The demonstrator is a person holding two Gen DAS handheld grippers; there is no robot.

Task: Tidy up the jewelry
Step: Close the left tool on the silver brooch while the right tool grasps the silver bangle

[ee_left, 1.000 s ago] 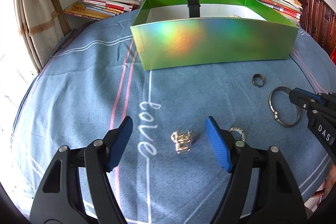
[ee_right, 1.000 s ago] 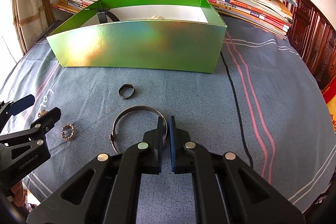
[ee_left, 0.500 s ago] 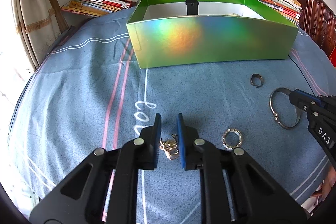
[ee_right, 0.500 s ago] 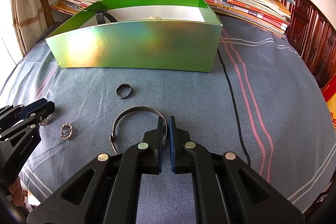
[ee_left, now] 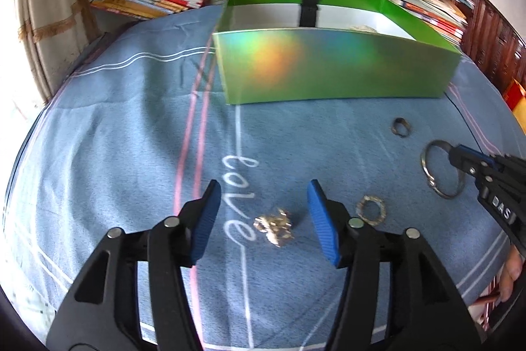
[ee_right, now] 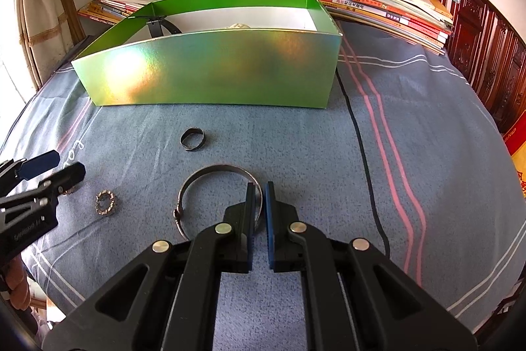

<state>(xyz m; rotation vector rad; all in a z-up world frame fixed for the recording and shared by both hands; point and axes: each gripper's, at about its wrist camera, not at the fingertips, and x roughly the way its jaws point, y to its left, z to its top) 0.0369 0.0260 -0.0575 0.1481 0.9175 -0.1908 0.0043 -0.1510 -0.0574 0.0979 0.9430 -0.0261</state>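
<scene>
The small gold trinket is lying loose on the blue cloth, between the blue pads of the left gripper and touching neither one. Those jaws are opening right now, so nothing is being held there. Just to its right a sparkly little ring is resting on the cloth, and further right a dark band ring is sitting nearer the green box.

The right gripper is clenched, its pads pinching the rim of the silver bangle. The bangle appears to be lying flat on the cloth, though from this angle it is hard to say whether it is lifted at all.

The box is standing open behind everything, with a black strap and a pale item already inside.

From here the left side looks risky. The trinket is lumpy and small, so the pads could be sliding off it or nipping only an edge, and it might drop before reaching the box. The soft cloth could also be bunching into the jaws. On the right, a thin rim grip might be letting the bangle swing or twist free when raised, and it could be knocking the sparkly ring aside.
</scene>
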